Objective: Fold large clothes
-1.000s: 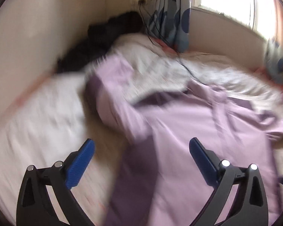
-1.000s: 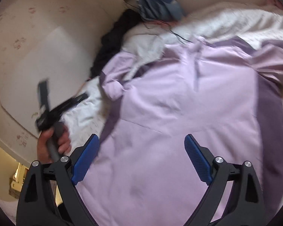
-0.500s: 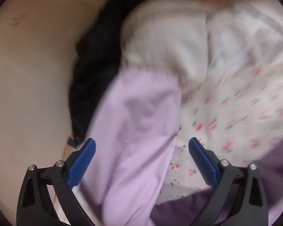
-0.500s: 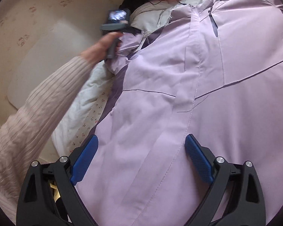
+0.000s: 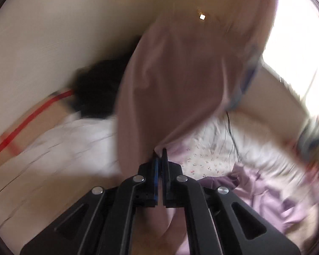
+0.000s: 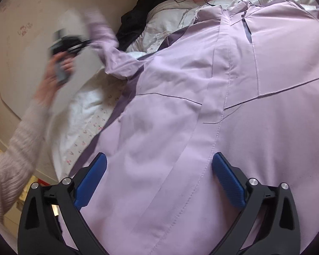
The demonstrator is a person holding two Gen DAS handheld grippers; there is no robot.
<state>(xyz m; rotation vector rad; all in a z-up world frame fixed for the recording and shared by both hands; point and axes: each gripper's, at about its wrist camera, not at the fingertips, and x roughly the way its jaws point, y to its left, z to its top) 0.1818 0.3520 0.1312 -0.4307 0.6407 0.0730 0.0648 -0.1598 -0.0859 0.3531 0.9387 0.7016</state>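
Observation:
A large lilac jacket (image 6: 212, 110) with darker purple side panels lies spread front-up on the bed. My right gripper (image 6: 159, 165) is open, just above its lower front, holding nothing. My left gripper (image 5: 159, 152) is shut on the jacket's left sleeve (image 5: 172, 80), which hangs lifted and blurred in front of the camera. In the right wrist view the left gripper (image 6: 68, 44) shows at the upper left, holding the raised sleeve (image 6: 108, 48) above the bed's left side.
The bed has a white floral sheet (image 6: 87, 114) and a white quilt (image 6: 165, 19). A black garment (image 6: 138, 17) lies by the wall at the head. A black cable (image 5: 231, 133) runs over the bedding. A bright window (image 5: 295, 42) is at the right.
My left gripper has closed on the jacket's left sleeve and lifted it off the bed. My right gripper has stayed open over the jacket's front, barely moving.

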